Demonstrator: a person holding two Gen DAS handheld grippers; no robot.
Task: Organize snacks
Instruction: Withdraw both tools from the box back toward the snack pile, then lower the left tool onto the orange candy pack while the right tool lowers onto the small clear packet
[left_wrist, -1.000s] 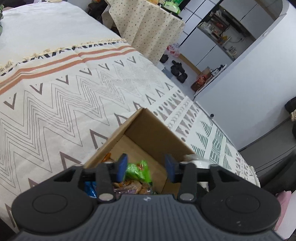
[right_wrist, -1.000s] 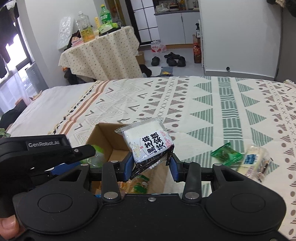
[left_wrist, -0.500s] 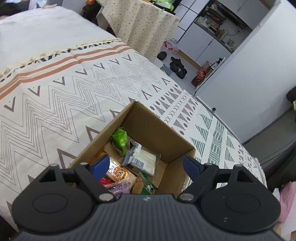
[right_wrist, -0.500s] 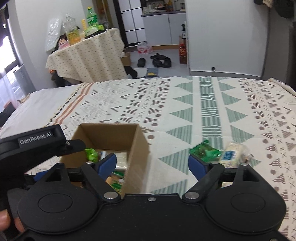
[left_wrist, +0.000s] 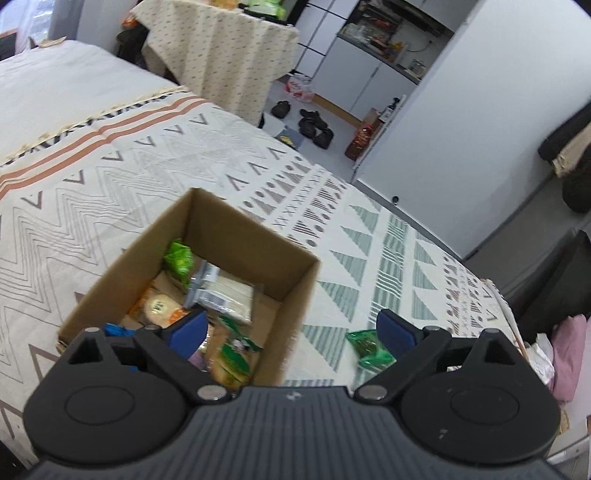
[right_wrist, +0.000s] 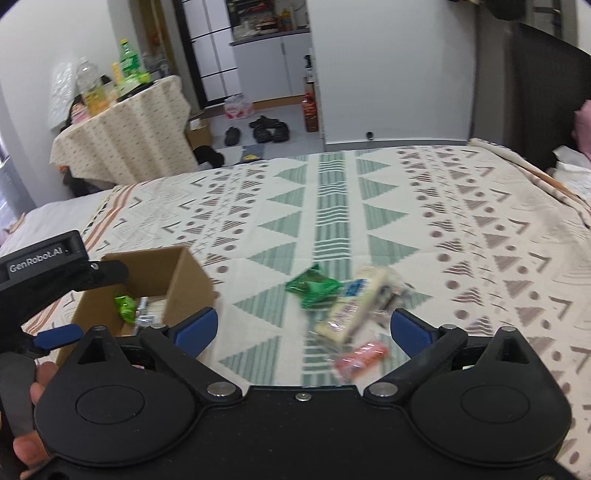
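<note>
An open cardboard box (left_wrist: 291, 295) stands on the patterned bed cover and holds several snack packets, with a white packet (left_wrist: 225, 291) on top. The box also shows in the right wrist view (right_wrist: 184, 280). My left gripper (left_wrist: 291, 332) is open and empty, above the box's near right corner. My right gripper (right_wrist: 303, 328) is open and empty, above loose snacks on the cover: a green packet (right_wrist: 314, 286), a pale yellow packet (right_wrist: 354, 306) and a pink packet (right_wrist: 362, 360). The green packet also shows in the left wrist view (left_wrist: 367, 349).
The left gripper's handle (right_wrist: 48, 266) shows at the left of the right wrist view. The bed's far edge drops to a floor with shoes (right_wrist: 266, 131). A cloth-covered table (right_wrist: 122, 136) with bottles stands beyond. A dark headboard (right_wrist: 546, 99) is at the right.
My right gripper let go of the white packet into the box, opened wide and swung right over the loose snacks. My left gripper opened and rose, turning right.
</note>
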